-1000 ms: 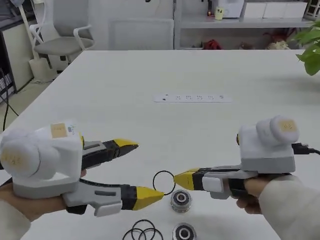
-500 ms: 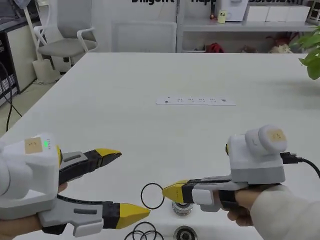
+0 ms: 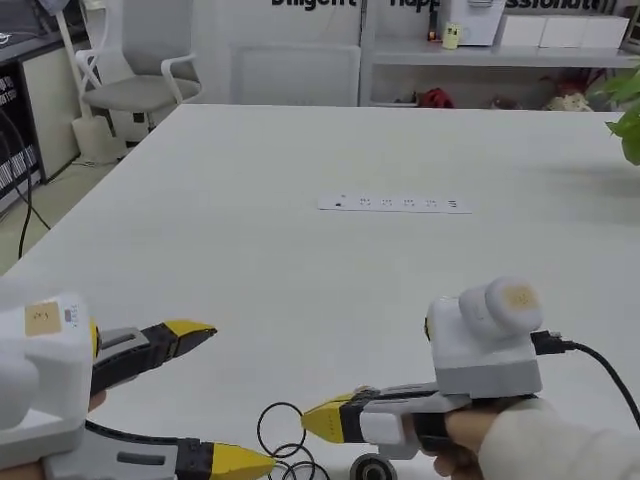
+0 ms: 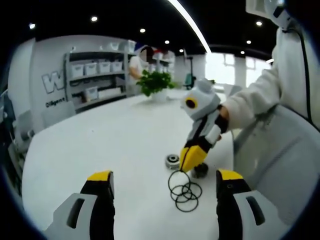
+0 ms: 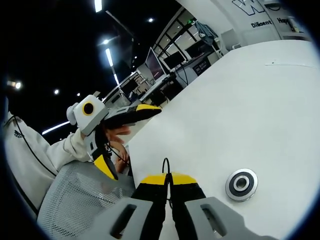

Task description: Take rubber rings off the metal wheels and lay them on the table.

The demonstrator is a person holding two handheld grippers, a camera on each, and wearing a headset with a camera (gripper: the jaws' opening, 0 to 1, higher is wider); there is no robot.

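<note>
The right gripper [image 3: 312, 420], jaws clamped together on one rubber ring [image 3: 281, 429], has carried the ring away from the bare metal wheel [image 5: 241, 184] toward the pile of loose rings [image 4: 186, 192] at the near edge of the table [image 3: 400, 290]. A second ago the ring hung just beside the wheel. It now hangs over the pile; contact cannot be confirmed. The left gripper [image 3: 236, 396] stands beside it, jaws wide apart and empty. Judgement: this ring is off its wheel, and only the release onto the table remains.
</note>
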